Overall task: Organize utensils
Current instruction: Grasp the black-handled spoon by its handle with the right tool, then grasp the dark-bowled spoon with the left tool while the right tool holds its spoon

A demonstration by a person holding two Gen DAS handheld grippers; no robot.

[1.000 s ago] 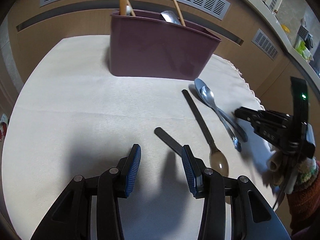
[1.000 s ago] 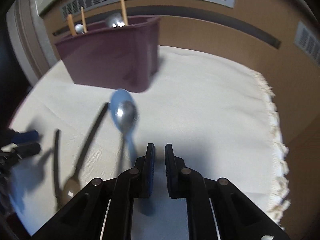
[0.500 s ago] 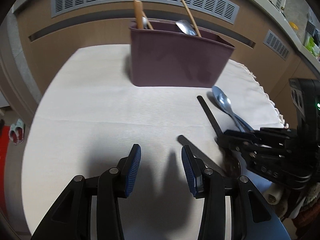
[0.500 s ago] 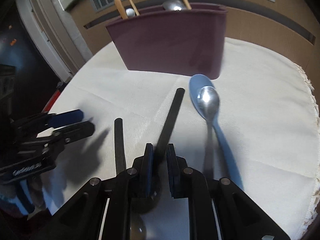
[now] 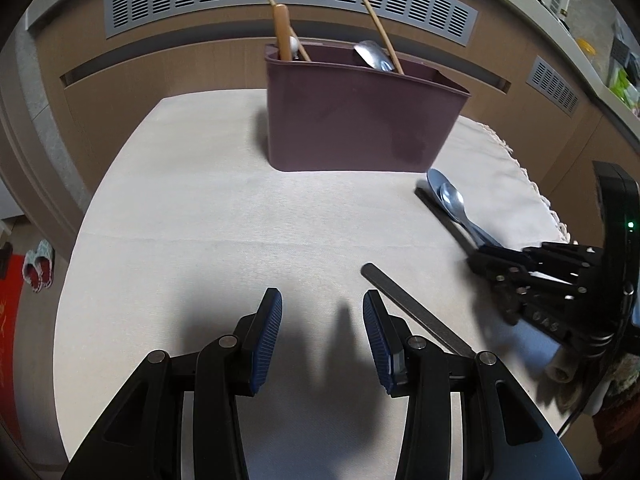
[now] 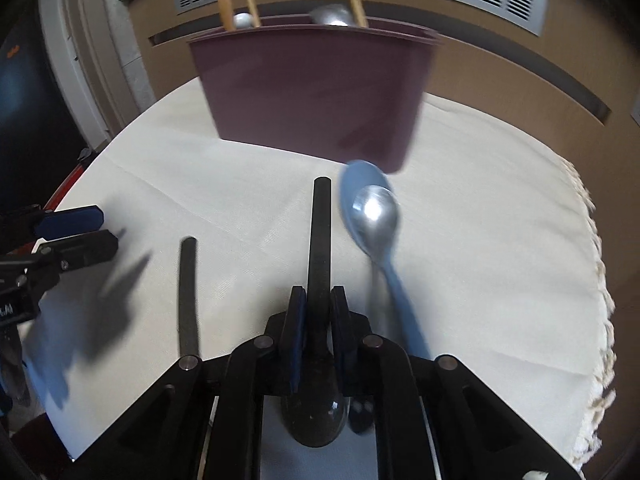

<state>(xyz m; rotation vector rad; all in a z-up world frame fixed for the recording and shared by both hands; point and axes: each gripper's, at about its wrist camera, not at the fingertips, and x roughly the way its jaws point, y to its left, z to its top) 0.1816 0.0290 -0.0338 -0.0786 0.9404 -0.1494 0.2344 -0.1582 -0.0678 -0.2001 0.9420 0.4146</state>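
- Standing at the cloth's far side, the maroon caddy (image 5: 360,120) holds three wooden sticks and two metal spoons.
- Before the caddy lie four utensils — black spoon (image 6: 320,240), blue spoon (image 6: 362,192) with steel spoon (image 6: 376,212) nested, a second black handle (image 5: 412,312).
- Right gripper (image 6: 318,320) clamped on the black spoon — only its own view shows the bowl.
- Left gripper (image 5: 322,336) spread apart, holding nothing.

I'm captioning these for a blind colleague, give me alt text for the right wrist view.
The right gripper is shut on the black spoon, handle pointing toward a maroon utensil bin on a cream tablecloth. A blue spoon with a metal spoon on it lies right; another black handle lies left.
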